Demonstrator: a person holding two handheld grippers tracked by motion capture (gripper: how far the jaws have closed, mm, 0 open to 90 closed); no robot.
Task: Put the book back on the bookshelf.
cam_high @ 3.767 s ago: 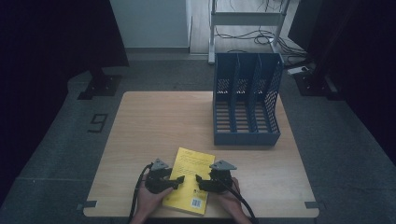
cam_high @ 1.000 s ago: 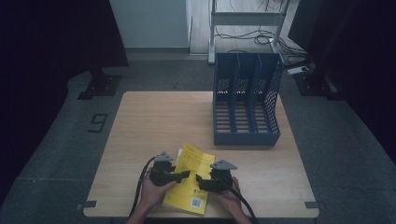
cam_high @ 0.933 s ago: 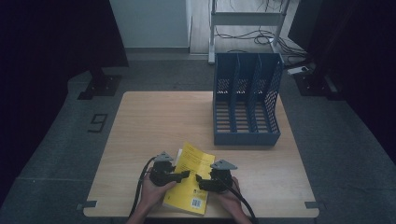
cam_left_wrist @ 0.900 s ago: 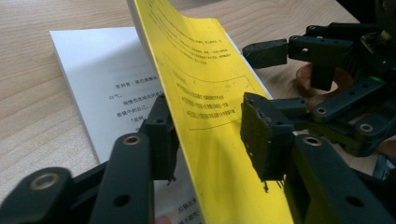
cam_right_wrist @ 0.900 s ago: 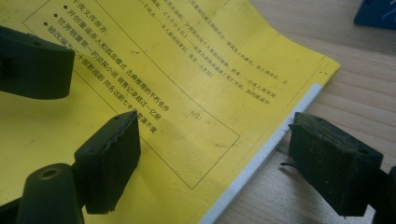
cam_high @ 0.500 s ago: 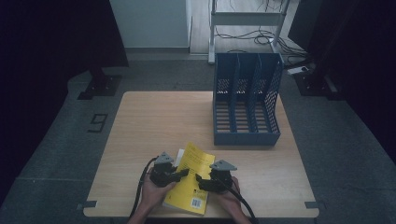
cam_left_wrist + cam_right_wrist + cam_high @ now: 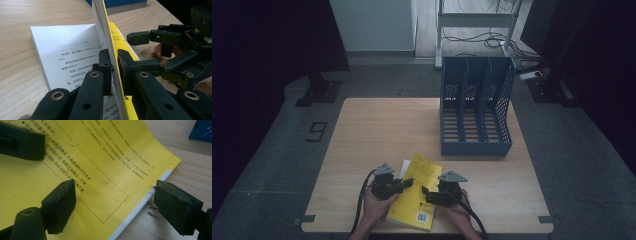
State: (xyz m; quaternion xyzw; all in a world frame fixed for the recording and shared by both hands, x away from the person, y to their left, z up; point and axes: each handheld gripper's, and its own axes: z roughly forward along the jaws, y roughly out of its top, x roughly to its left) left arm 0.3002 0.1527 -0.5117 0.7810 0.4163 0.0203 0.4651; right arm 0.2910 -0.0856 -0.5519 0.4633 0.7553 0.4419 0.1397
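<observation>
A yellow paperback book (image 7: pixel 418 192) lies near the table's front edge, between my two grippers. My left gripper (image 7: pixel 408 182) holds its left edge: in the left gripper view the jaws (image 7: pixel 113 67) have just been closing and now pinch the yellow cover (image 7: pixel 116 37) and a few pages, raised on edge above a white printed page (image 7: pixel 67 50). My right gripper (image 7: pixel 426 194) stands open over the book's right side. In the right gripper view one of its pads (image 7: pixel 61 205) is above the cover (image 7: pixel 100 157), the other beyond the book's edge.
A blue three-slot file holder (image 7: pixel 476 112) stands at the back right of the wooden table (image 7: pixel 377 125). A person's hands hold both grippers at the front edge. Bare wood lies to the left and in the middle.
The left gripper's jaws have closed on the book's cover and top pages. The cover's left edge now stands lifted off the page below. Both hands stayed in place.
</observation>
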